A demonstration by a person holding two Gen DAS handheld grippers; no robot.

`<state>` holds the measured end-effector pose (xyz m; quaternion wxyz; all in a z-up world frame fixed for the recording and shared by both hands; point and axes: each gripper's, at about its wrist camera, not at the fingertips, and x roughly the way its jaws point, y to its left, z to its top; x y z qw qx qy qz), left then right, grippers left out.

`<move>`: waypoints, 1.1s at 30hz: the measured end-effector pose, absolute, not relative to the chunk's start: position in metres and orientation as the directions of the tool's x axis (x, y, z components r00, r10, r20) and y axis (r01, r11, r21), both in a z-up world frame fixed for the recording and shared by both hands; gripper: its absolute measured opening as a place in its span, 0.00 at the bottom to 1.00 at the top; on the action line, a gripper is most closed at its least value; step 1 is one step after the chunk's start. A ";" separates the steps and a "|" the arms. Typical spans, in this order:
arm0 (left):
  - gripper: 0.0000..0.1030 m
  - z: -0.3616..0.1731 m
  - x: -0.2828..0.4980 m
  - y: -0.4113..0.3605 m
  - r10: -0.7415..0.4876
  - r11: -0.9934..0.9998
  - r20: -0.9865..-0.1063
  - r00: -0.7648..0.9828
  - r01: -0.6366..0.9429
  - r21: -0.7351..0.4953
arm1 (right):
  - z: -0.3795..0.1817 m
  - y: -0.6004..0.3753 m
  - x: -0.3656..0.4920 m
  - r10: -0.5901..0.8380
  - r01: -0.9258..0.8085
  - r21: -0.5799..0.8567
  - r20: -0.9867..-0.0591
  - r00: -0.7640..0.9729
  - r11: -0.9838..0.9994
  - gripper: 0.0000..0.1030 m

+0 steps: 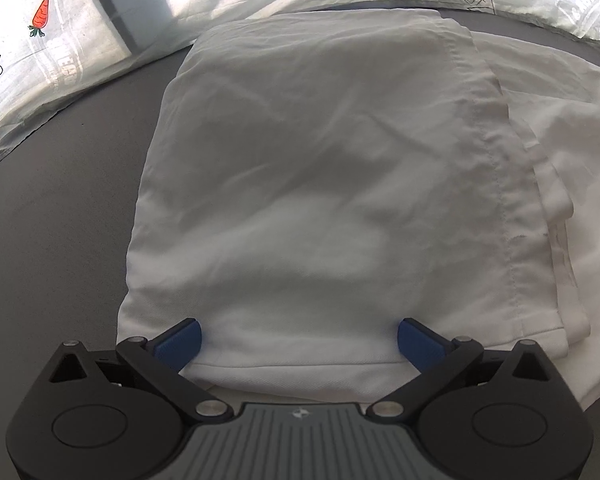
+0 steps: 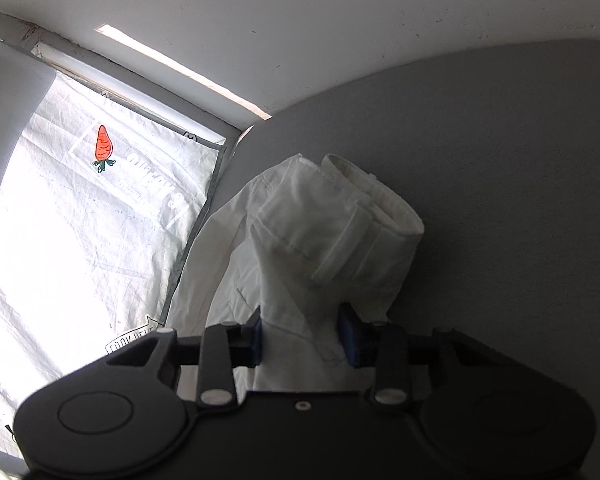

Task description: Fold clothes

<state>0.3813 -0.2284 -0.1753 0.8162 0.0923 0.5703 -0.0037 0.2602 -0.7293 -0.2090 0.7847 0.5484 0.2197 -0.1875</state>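
Your left gripper (image 1: 299, 340) sits low over the near edge of the white garment (image 1: 320, 184), its blue fingers (image 1: 179, 343) spread wide and released, one at each side of the folded hem with the cloth lying slack between them. Straight ahead of that gripper the garment lies folded flat on the grey surface (image 1: 60, 208), a stitched seam running away from you along its right side. Further layers of the same white cloth spill out to the right of the gripper, beyond the seam. Past the far end of the garment and off to the left, a white printed sheet (image 1: 40, 60) borders the surface, with a small red carrot print (image 1: 41, 16) on it.

Your right gripper (image 2: 300, 334) is clenched on a bunch of the white garment (image 2: 320, 240); the blue pads (image 2: 347, 334) press the fabric from both sides. Just ahead of those fingers the cloth rises in a lifted fold, and a band of doubled fabric curls over at its far end. To the left of this gripper the rest of the cloth trails down toward the grey surface (image 2: 500, 200). Farther left is the printed sheet (image 2: 80, 220), brightly lit, with its carrot print (image 2: 103, 148). Beyond all of it is a pale wall (image 2: 340, 20).
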 end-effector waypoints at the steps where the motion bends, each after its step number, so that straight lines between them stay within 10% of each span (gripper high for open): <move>1: 1.00 -0.175 0.381 -0.227 0.094 0.984 -0.932 0.351 0.110 0.140 | -0.212 -0.729 0.258 -0.048 0.518 0.801 -0.530 0.847 0.300 0.26; 20: 1.00 -0.182 0.388 -0.217 0.047 0.988 -0.940 0.338 0.120 0.093 | -0.173 -0.675 0.248 0.175 0.011 0.994 -0.031 0.984 0.112 0.19; 33: 1.00 -0.186 0.388 -0.213 0.033 0.987 -0.938 0.344 0.137 0.085 | -0.124 -0.576 0.281 0.430 -0.093 0.970 -0.013 0.903 0.225 0.19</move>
